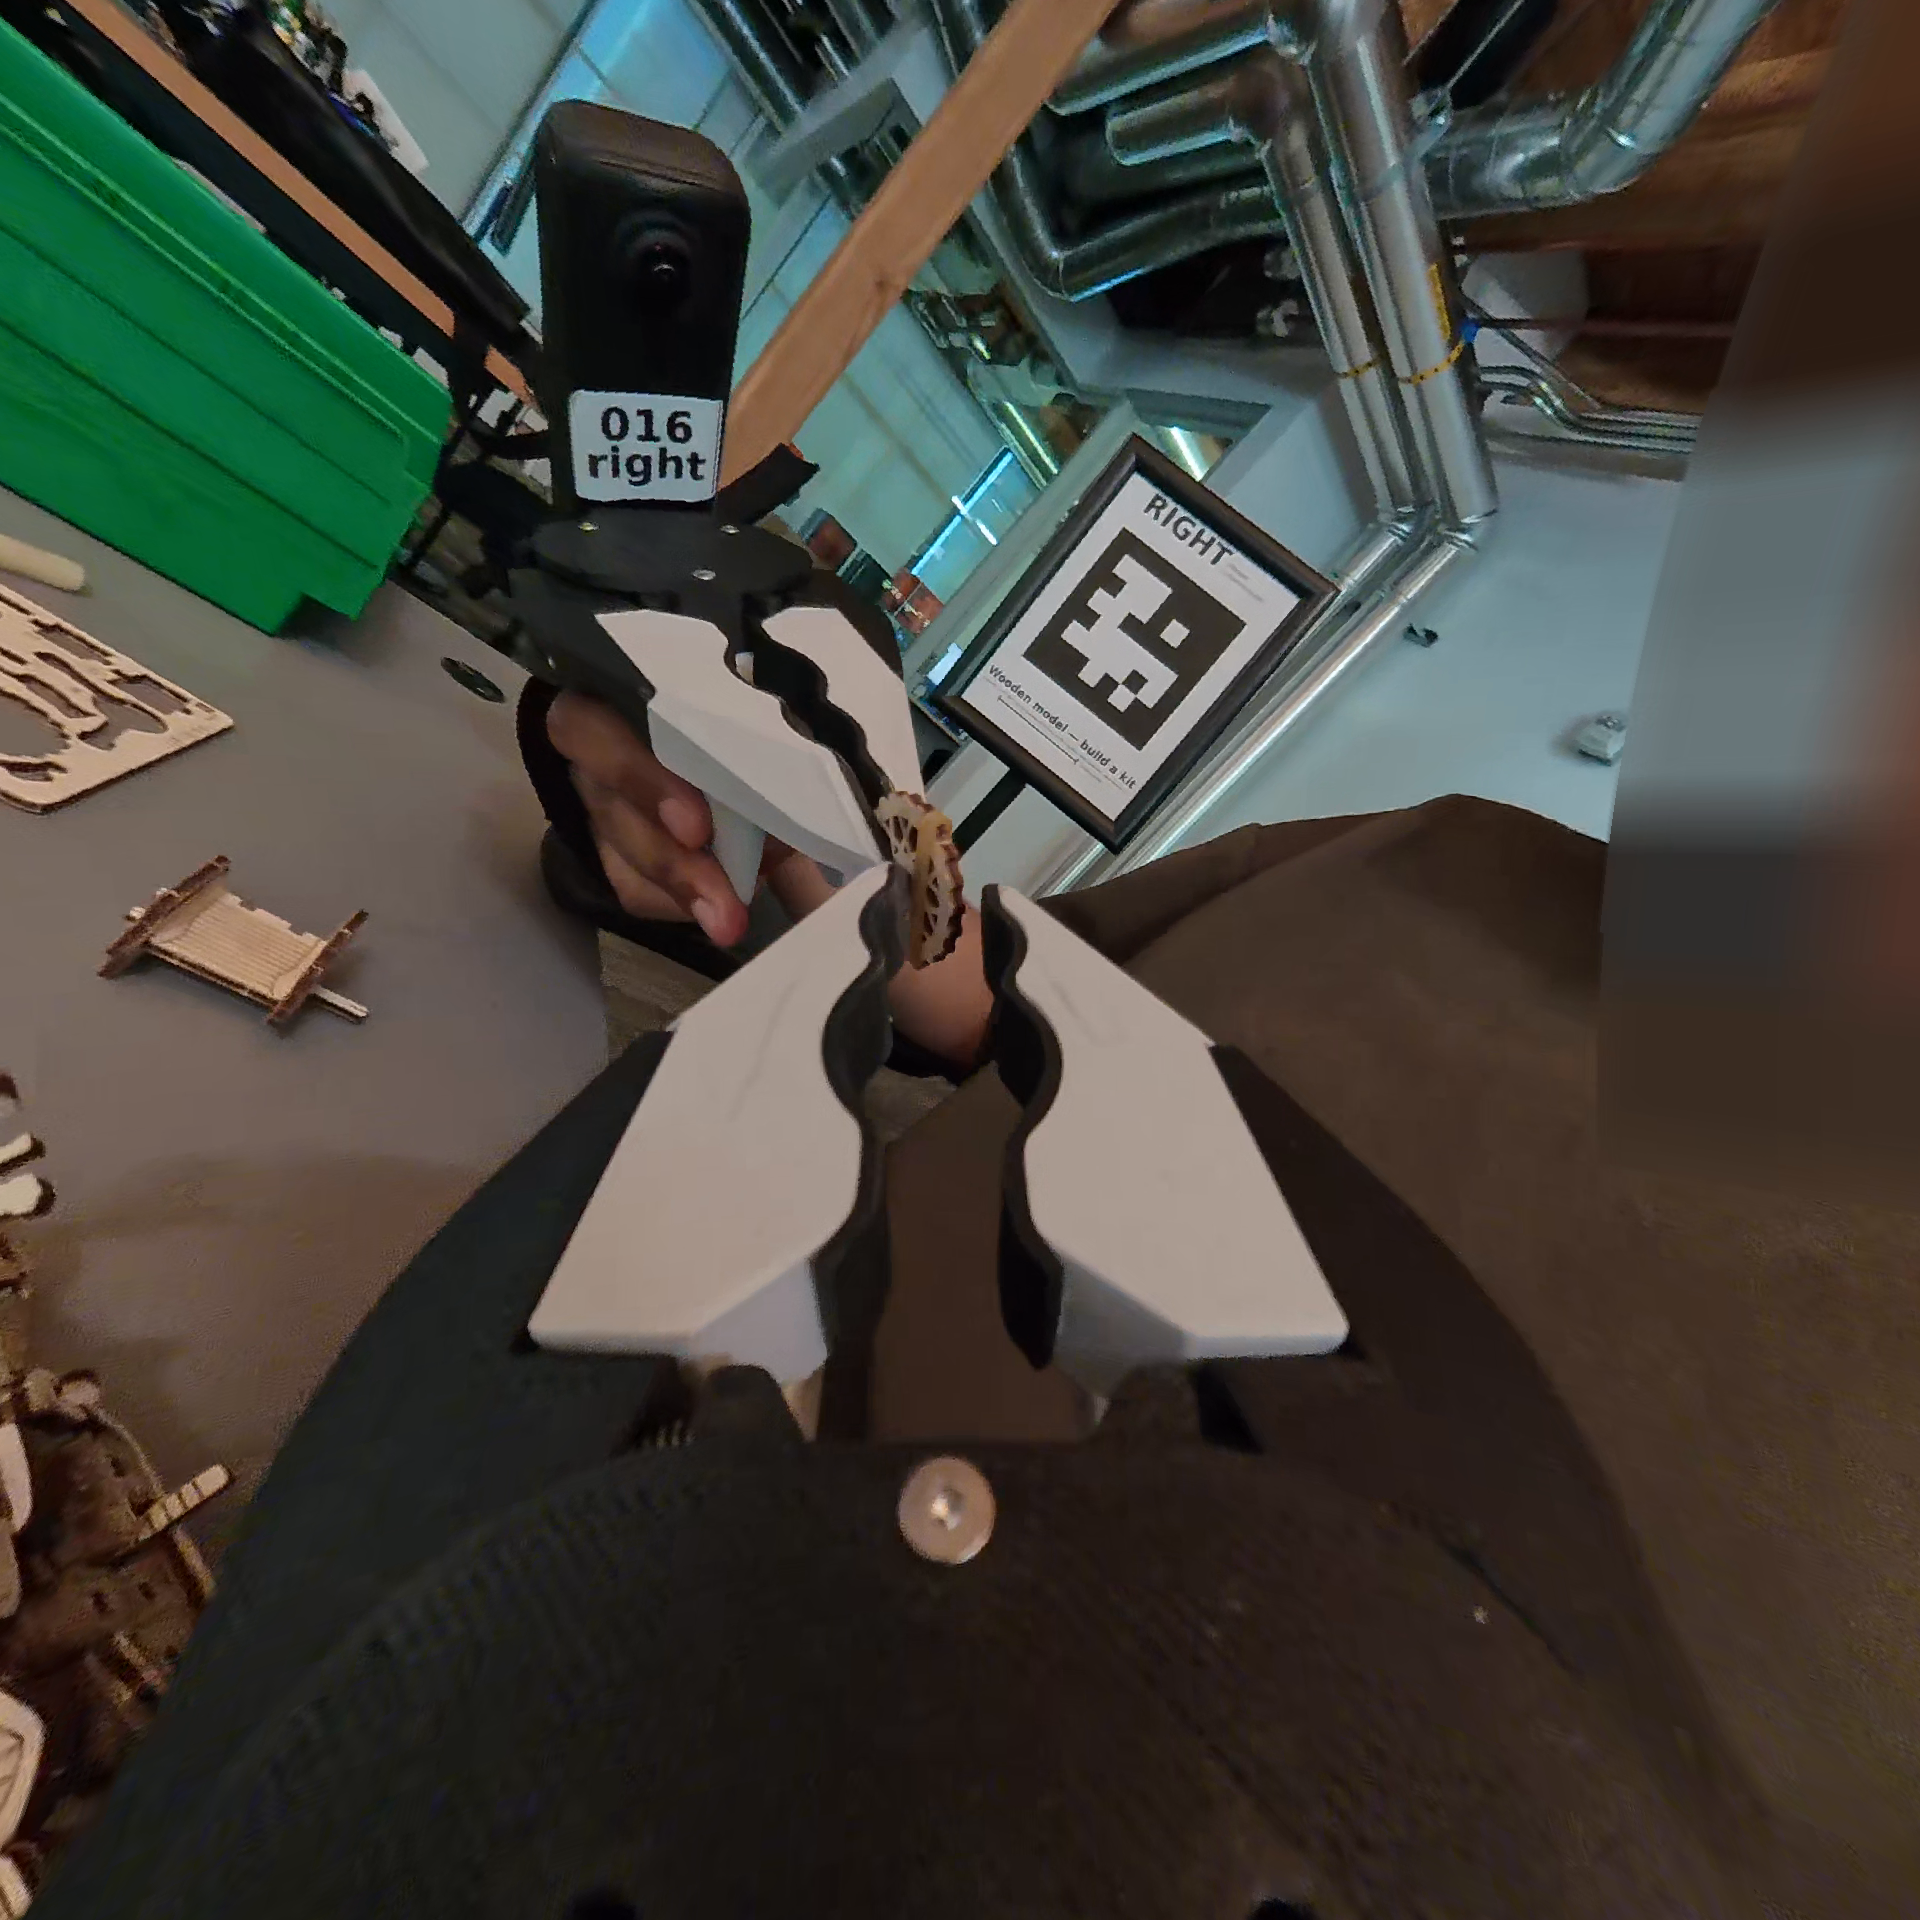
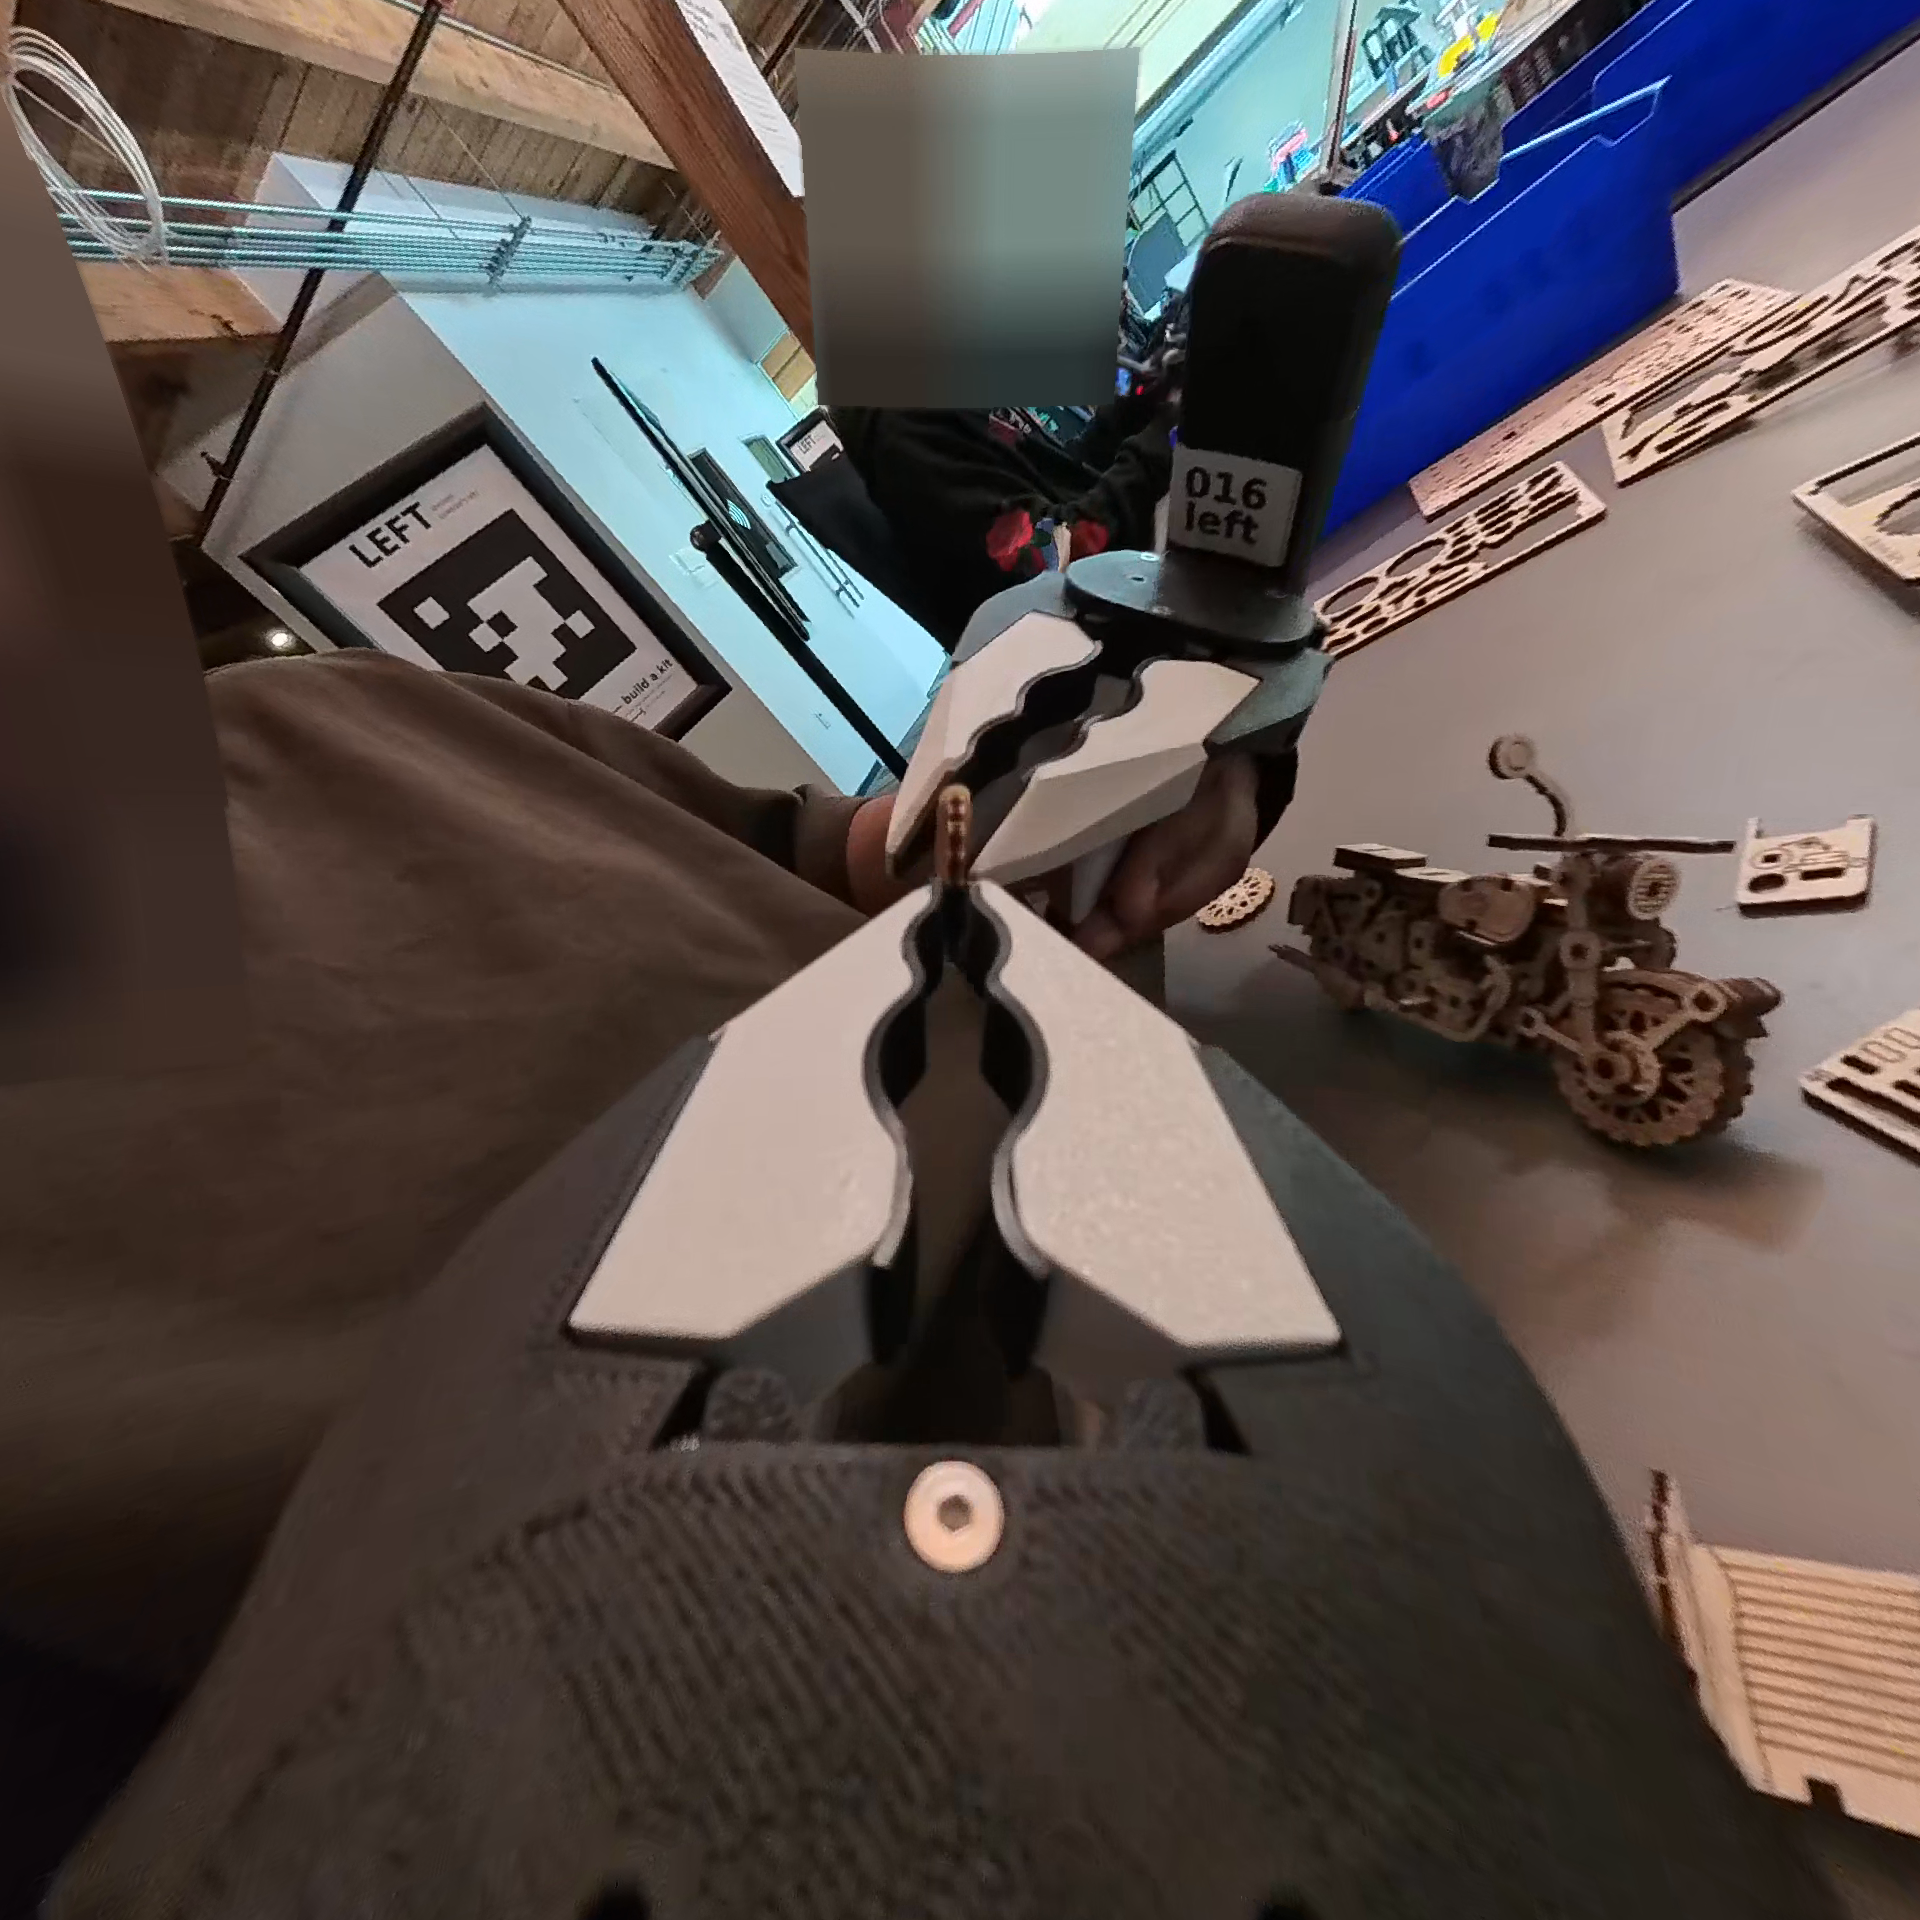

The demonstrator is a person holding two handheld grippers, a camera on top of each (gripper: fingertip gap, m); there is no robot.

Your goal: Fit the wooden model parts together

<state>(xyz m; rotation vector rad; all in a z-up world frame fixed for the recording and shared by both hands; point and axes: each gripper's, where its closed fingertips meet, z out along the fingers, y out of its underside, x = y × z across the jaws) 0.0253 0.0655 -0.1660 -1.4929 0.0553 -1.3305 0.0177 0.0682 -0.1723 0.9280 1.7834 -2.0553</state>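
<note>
A small wooden gear [image 1: 920, 883] is pinched in my right gripper [image 2: 958, 899], which is shut on it; in the right wrist view the gear [image 2: 956, 836] stands edge-on above the fingertips. My left gripper [image 1: 940, 894] is open, and the gear sits between its tips, close to its left finger. The two grippers meet tip to tip off the table's edge, over brown clothing. The right gripper [image 1: 883, 831] comes in from the upper left in the left wrist view. The left gripper [image 2: 951, 868] shows open in the right wrist view.
A wooden motorcycle model [image 2: 1538, 956] stands on the grey table [image 2: 1558, 1299], with a loose gear [image 2: 1236, 899] beside it. A ribbed wooden sub-assembly [image 1: 234, 951] and cut-out sheets [image 2: 1455, 551] lie about. A green crate [image 1: 187, 416], a blue crate [image 2: 1507, 312] and framed marker signs [image 1: 1143, 634] stand behind. Left and right tips are no more than a few centimetres apart.
</note>
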